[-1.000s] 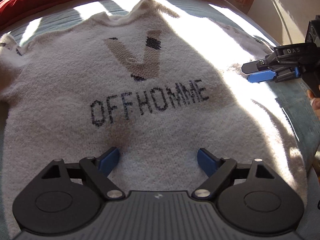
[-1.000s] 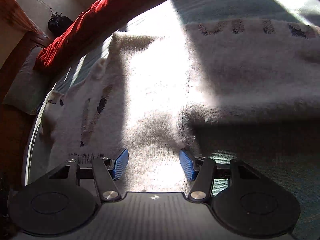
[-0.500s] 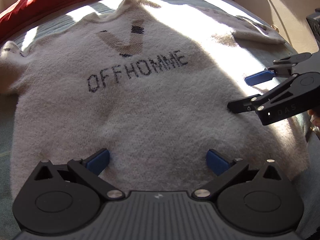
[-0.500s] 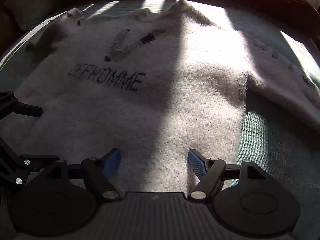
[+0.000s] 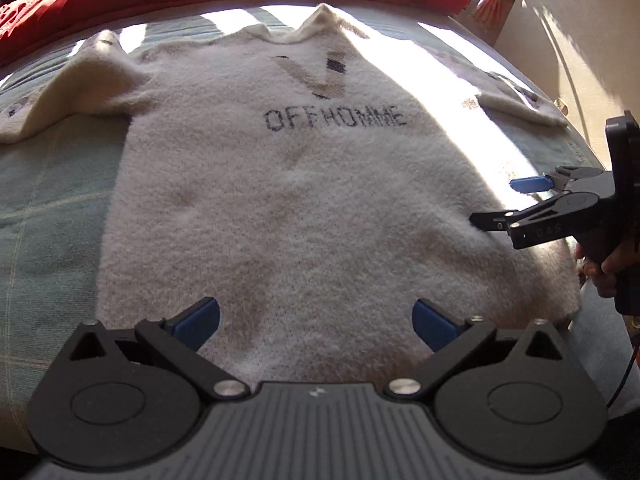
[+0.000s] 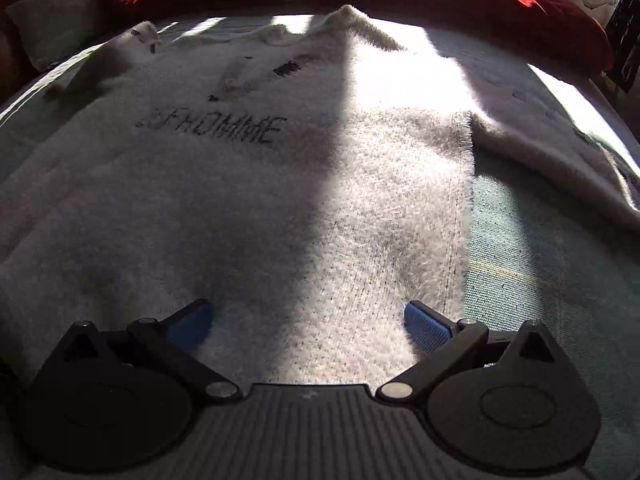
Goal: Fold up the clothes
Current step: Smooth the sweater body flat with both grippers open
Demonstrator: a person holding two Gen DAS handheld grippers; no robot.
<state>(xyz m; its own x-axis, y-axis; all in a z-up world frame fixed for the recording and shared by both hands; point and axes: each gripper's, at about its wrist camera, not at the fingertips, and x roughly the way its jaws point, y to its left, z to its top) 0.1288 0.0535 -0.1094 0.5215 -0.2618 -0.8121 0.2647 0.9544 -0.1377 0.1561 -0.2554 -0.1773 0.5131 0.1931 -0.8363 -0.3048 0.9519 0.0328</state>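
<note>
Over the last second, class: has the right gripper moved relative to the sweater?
Yes. In the left wrist view the right gripper has shifted from beside the "OFFHOMME" lettering down toward the sweater hem, along its right edge.

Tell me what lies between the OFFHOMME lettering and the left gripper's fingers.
Only plain cream knit of the sweater: nothing rests on it between the OFFHOMME lettering and the open left gripper, as the left wrist view shows.
</note>
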